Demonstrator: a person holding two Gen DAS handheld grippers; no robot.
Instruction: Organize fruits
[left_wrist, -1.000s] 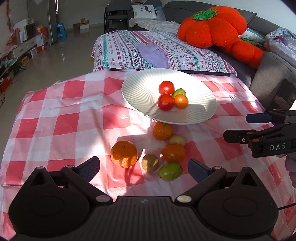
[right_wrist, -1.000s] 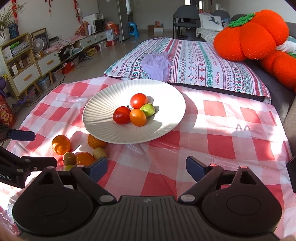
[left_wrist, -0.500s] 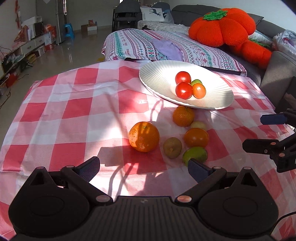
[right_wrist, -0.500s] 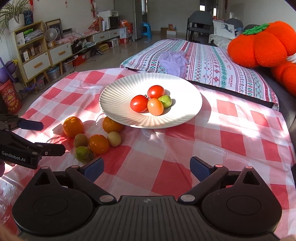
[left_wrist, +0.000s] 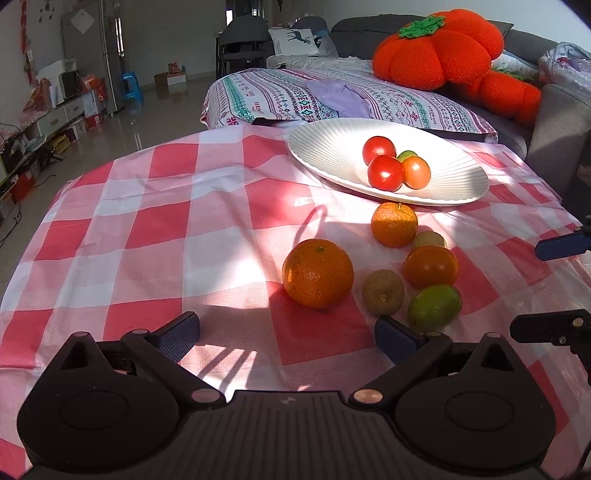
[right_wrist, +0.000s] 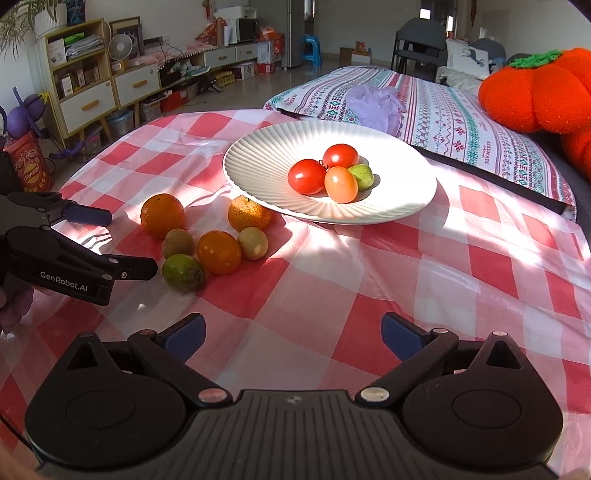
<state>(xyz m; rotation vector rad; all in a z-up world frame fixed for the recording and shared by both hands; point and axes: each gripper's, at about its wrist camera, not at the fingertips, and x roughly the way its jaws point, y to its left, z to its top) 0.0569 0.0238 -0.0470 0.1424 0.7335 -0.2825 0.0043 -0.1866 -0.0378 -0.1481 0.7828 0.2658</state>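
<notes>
1. Against the earlier frames, both views sit lower and closer to the checked tablecloth (left_wrist: 147, 229): in the left wrist view the loose fruits loom larger and now lie just ahead of the left gripper (left_wrist: 286, 332), whose jaws stand wide apart as before, with nothing between them.
2. The right gripper (right_wrist: 293, 332) has spread since a second ago; its jaws are opening, nothing between them, over bare cloth.
3. The white ribbed plate (right_wrist: 258, 166) holds two red tomatoes, an orange one and a small green fruit, all touching.
4. Six fruits cluster on the cloth near the plate: a large orange (left_wrist: 317, 272), a mandarin (left_wrist: 394, 224) at the plate's rim, an orange tomato (left_wrist: 430, 266), a lime (left_wrist: 434, 306) and two brownish kiwis.
</notes>
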